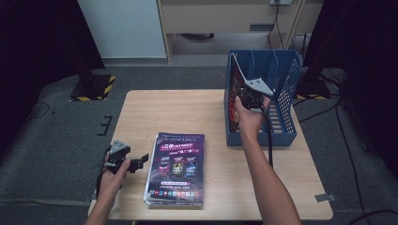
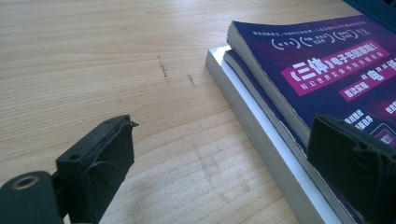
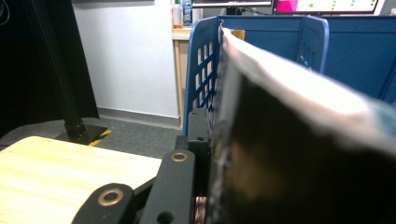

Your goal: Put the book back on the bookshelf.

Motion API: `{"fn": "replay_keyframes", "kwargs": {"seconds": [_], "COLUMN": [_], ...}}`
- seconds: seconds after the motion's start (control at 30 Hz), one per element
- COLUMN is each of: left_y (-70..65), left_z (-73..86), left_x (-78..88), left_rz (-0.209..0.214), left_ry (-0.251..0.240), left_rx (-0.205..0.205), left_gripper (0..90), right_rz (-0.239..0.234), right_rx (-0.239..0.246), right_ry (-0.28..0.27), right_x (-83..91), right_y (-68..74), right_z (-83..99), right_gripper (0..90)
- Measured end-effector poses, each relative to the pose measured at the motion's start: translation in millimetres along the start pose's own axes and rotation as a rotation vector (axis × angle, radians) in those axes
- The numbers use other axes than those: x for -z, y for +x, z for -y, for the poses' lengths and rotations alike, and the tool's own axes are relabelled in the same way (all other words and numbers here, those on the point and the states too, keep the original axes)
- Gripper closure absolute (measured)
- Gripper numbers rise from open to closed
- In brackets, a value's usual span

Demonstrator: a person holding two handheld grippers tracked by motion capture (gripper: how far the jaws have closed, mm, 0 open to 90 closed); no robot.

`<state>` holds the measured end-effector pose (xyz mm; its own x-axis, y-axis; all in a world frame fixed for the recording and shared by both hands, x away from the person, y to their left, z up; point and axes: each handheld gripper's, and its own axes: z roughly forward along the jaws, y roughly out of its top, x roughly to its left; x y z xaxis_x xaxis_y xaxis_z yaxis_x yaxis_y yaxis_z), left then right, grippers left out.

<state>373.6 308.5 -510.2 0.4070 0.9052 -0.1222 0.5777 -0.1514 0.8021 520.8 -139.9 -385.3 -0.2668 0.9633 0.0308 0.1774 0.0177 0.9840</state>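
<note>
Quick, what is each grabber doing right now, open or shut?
Left gripper: open, holding nothing, beside the stack of magazines.
Right gripper: shut on a magazine, at the blue file rack.

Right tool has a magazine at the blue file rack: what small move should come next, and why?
Probably lower the magazine a bit further into the blue file rack before letting go. The right tool is shut on it, holding it upright at the rack's left compartment, its top edge above the rack wall. The left tool waits open beside the stack.
</note>
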Motion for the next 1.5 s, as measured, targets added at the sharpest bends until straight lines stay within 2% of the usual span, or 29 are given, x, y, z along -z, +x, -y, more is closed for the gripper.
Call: {"fn": "replay_keyframes", "kwargs": {"seconds": [0.27, 0.5, 0.6, 0.8, 1.03, 1.17, 1.27, 1.33, 1.5], "left_y": [0.7, 0.6, 0.6, 1.2, -0.1, -0.1, -0.1, -0.1, -0.9], "left_z": [-0.2, -0.1, -0.1, 0.2, 0.2, 0.4, 0.1, 0.2, 0.0], "left_x": [0.4, 0.3, 0.5, 0.0, -0.1, 1.1, 1.5, 0.5, -0.3], "left_rz": [-0.001, -0.001, 0.000, -0.001, -0.002, -0.001, 0.002, 0.002, 0.002], "left_ry": [-0.003, -0.003, -0.003, 0.000, 0.003, 0.000, -0.004, -0.001, 0.004], "left_rx": [0.002, 0.003, 0.004, 0.003, -0.002, 0.001, 0.001, 0.000, -0.007], "left_gripper": [6.8, 6.8, 6.8, 6.8, 6.8, 6.8, 6.8, 6.8, 6.8], "right_rz": [0.039, 0.079, 0.082, 0.075, 0.044, 0.023, -0.003, -0.018, -0.050], "right_rx": [0.054, 0.057, 0.083, 0.071, 0.067, 0.048, 0.030, 0.036, 0.046], "right_ry": [-0.005, -0.041, -0.029, -0.021, -0.023, -0.024, -0.019, -0.010, 0.008], "right_x": [2.1, 2.7, -1.4, -4.5, -2.2, 0.3, 3.8, 7.1, 14.7], "right_y": [2.3, 10.2, 15.7, 18.0, 18.9, 19.7, 20.6, 20.8, 20.6], "right_z": [-8.5, -13.5, -10.7, -1.4, -1.3, -1.6, -2.4, -3.9, -5.8], "right_gripper": [87.1, 87.1, 87.1, 86.7, 82.5, 73.9, 58.0, 48.9, 32.8]}}
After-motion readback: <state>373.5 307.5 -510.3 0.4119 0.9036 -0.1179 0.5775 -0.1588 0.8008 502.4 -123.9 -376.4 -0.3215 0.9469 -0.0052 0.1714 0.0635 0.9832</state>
